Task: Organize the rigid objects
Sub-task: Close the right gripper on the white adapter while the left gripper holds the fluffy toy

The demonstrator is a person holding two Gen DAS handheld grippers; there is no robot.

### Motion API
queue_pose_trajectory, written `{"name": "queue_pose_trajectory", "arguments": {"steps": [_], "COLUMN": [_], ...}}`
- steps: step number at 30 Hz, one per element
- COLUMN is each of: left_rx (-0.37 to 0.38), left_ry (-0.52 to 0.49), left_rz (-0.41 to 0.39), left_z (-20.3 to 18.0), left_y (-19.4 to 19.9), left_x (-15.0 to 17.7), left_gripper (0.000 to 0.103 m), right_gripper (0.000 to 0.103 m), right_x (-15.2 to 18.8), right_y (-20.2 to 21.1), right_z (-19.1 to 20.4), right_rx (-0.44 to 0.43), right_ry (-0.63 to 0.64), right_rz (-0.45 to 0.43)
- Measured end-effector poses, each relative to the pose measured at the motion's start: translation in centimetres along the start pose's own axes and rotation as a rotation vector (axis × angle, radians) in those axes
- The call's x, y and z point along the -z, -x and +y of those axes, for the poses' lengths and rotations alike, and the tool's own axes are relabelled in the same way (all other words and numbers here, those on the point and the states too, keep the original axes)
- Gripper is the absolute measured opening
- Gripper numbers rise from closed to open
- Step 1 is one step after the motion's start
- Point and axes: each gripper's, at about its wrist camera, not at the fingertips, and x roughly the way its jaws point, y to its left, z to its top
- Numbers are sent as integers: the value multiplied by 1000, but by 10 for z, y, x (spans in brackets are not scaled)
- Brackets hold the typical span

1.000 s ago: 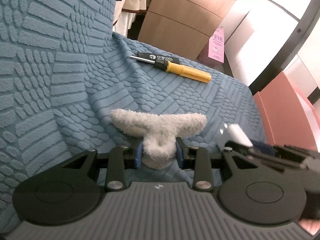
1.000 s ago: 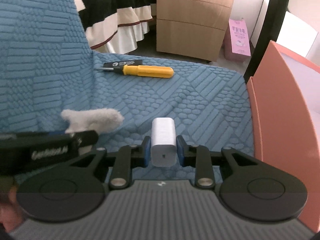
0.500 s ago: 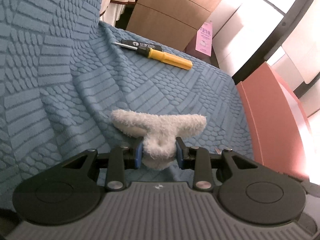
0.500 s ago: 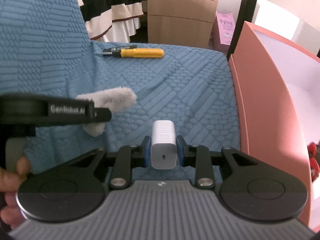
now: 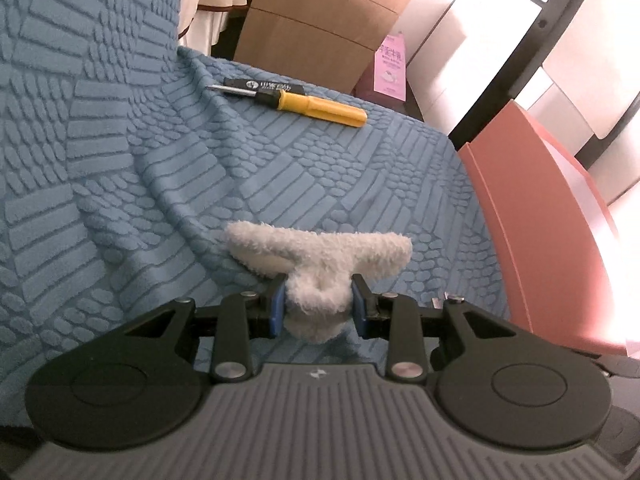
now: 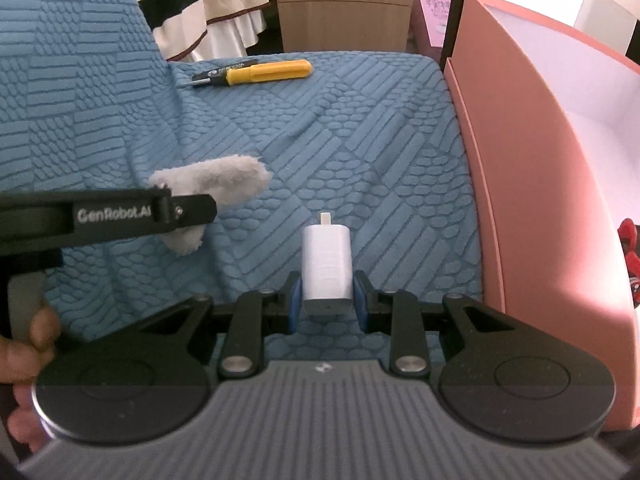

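**Both claws loaded over the blue sofa cover**

While both claws tilt steeply down toward the blue textured sofa cover (image 5: 360,168), each has something pinched between its blue pads. Closed nearly all the way, the left claw (image 5: 319,307) squeezes the middle of a fluffy white cloth piece (image 5: 320,252), whose two ends flare out to left and right beyond the fingers. From the right wrist view the left claw (image 6: 172,210) shows side-on as a black bar reaching in from the left edge, with the cloth piece (image 6: 224,174) sticking out past its tip and hanging a little below it; a person's hand (image 6: 24,356) grips the handle at the near left.

Narrowly parted, the right claw (image 6: 327,296) is clamped on a white charger plug (image 6: 327,264), held by its near end so that the body points away from the camera and its metal prong faces the far side. It hangs above the cover, just left of a pink box (image 6: 532,184) that stands open along the right side of the seat, its inside white.

At the far edge of the seat a yellow-handled screwdriver (image 5: 316,106) lies flat beside a black strip with white lettering (image 5: 264,85), well apart from both claws. Beyond the seat stands a wooden cabinet (image 5: 320,20).
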Motion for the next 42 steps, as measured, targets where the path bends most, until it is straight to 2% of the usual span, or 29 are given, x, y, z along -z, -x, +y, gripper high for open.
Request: {"name": "queue_pose_trajectory", "arguments": {"steps": [3, 10, 15, 25, 33, 42], "left_rx": [13, -17, -33, -65, -78, -128], "left_ry": [43, 32, 26, 11, 52, -42], "left_rz": [8, -1, 10, 15, -11, -17], "left_z": [6, 0, -3, -12, -16, -29], "left_y": [-1, 1, -1, -2, -1, -9], "left_x": [0, 3, 5, 5, 6, 10], "left_gripper": [38, 38, 38, 39, 43, 42], "right_gripper": [32, 35, 31, 31, 31, 31], "right_x": [0, -2, 5, -1, 1, 5], "right_y": [1, -4, -17, -11, -9, -6], "right_z": [0, 2, -3, -11, -12, -15], "right_rx": [-17, -22, -5, 6, -20, -20], "right_ry": [26, 61, 50, 21, -18, -18], "right_rz": [-13, -68, -48, -86, -76, -78]}}
